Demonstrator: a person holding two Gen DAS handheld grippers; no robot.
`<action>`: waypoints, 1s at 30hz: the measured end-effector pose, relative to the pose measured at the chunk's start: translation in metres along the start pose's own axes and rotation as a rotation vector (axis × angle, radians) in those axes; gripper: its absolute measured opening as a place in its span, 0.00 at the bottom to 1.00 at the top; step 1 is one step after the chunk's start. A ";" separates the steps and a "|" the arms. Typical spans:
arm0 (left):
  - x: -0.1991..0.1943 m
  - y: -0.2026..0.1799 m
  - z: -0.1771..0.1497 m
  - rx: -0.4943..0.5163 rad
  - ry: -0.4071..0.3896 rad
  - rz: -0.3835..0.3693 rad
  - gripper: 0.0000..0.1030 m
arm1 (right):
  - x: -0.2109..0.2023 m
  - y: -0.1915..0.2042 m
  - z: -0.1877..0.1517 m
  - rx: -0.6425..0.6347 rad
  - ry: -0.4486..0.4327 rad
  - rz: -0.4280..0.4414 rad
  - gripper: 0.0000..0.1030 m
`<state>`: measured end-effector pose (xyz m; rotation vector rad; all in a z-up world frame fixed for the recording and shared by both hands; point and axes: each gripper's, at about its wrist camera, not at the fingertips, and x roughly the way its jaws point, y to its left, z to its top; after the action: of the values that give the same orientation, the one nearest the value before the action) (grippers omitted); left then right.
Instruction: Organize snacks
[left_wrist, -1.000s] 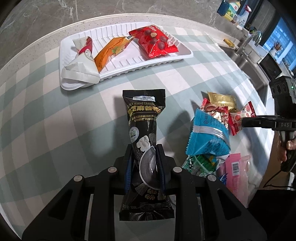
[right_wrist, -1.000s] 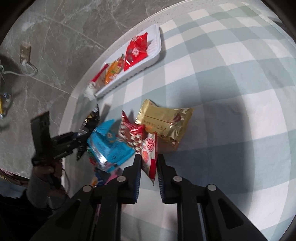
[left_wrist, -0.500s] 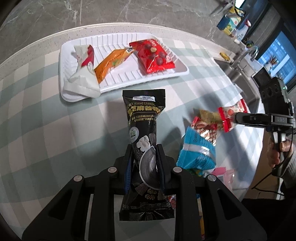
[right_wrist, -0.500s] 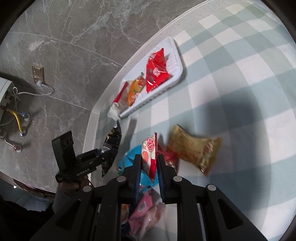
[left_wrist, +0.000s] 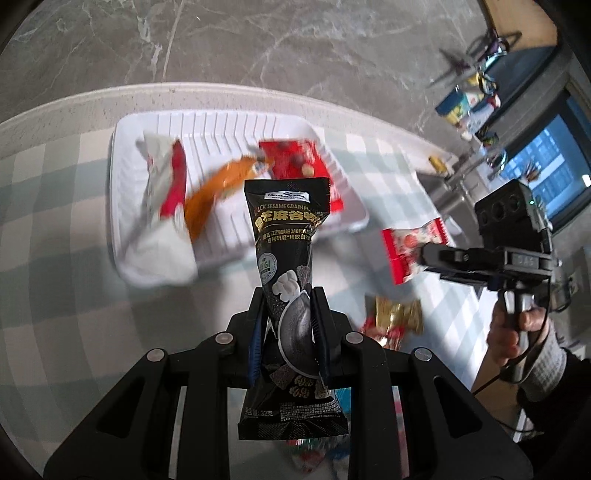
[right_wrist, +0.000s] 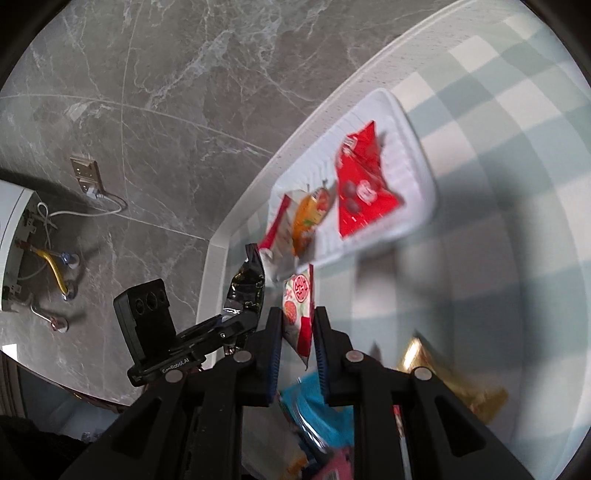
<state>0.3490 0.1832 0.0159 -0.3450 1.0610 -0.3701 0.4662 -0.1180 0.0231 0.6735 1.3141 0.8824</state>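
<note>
Pointing lengthwise toward the white tray (left_wrist: 236, 125), the black sachet (left_wrist: 290, 266) sits clamped in the left hand-held gripper (left_wrist: 290, 332).

The white tray (left_wrist: 236, 125) has bare ribbed floor along its far edge and right end. Three packets (left_wrist: 221, 181) crowd its near half. Near right, the loose snack pile (right_wrist: 317, 417), blurred, seems to block the checked cloth (right_wrist: 517, 155); far right lies open.

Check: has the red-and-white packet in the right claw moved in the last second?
Yes. The red-and-white packet, shut in the right claw, was down in the pile by the gold packet; now it is lifted clear and closer to the white tray.
</note>
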 end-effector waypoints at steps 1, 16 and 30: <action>0.001 0.001 0.007 -0.005 -0.008 -0.004 0.21 | 0.003 0.001 0.006 -0.003 0.003 0.003 0.18; 0.011 0.018 0.040 -0.053 -0.040 -0.045 0.21 | 0.041 0.009 0.054 -0.022 0.057 0.026 0.18; 0.005 0.007 0.009 -0.033 -0.004 -0.045 0.21 | 0.045 0.007 0.023 -0.028 0.123 0.042 0.19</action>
<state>0.3604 0.1883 0.0127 -0.3999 1.0579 -0.3924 0.4887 -0.0746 0.0083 0.6350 1.3985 0.9871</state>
